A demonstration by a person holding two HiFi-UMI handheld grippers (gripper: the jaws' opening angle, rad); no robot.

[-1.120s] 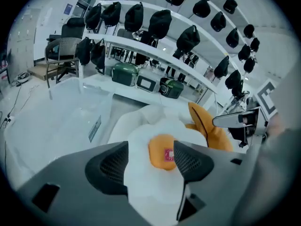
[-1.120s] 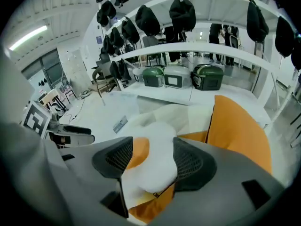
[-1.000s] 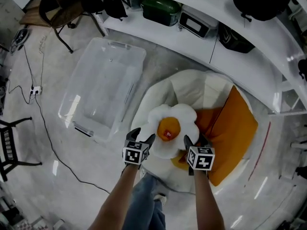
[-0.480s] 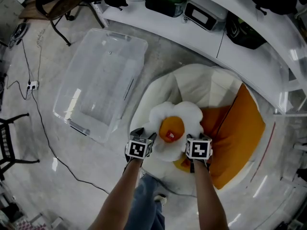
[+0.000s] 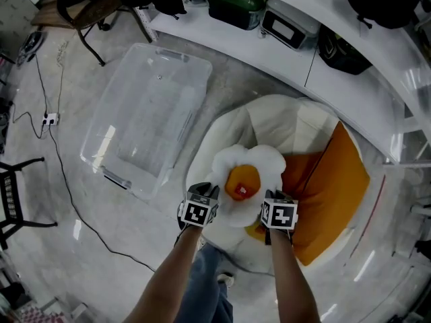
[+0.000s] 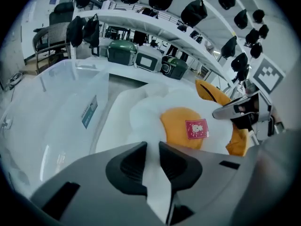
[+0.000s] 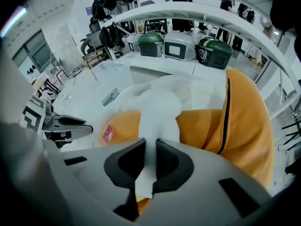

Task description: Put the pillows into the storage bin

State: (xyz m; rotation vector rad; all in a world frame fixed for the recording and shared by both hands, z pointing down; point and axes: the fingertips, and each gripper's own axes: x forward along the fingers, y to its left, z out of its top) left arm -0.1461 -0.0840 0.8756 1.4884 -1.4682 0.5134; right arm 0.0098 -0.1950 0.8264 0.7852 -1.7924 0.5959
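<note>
A fried-egg pillow (image 5: 246, 173), white with an orange yolk and a red tag, lies on a white beanbag (image 5: 283, 120). My left gripper (image 5: 207, 194) is at its near left edge, my right gripper (image 5: 275, 198) at its near right edge. Both sets of jaws are closing. In the left gripper view the left gripper (image 6: 151, 160) pinches a fold of the egg pillow's (image 6: 155, 112) white rim. In the right gripper view the right gripper (image 7: 149, 160) pinches the egg pillow's (image 7: 157, 109) rim likewise. An orange pillow (image 5: 337, 187) leans on the beanbag's right side. The clear storage bin (image 5: 108, 147) stands open on the floor to the left.
A curved white shelf (image 5: 296, 66) with green and grey cases runs behind the beanbag. Cables (image 5: 64, 180) and a power strip (image 5: 48, 119) lie on the floor left of the bin. A black chair (image 5: 13, 200) stands at the left edge. The person's legs are below.
Both grippers' jaws, spread wide at the pillow's near edge before, have closed onto its white rim. The pillow has stayed on the beanbag.
</note>
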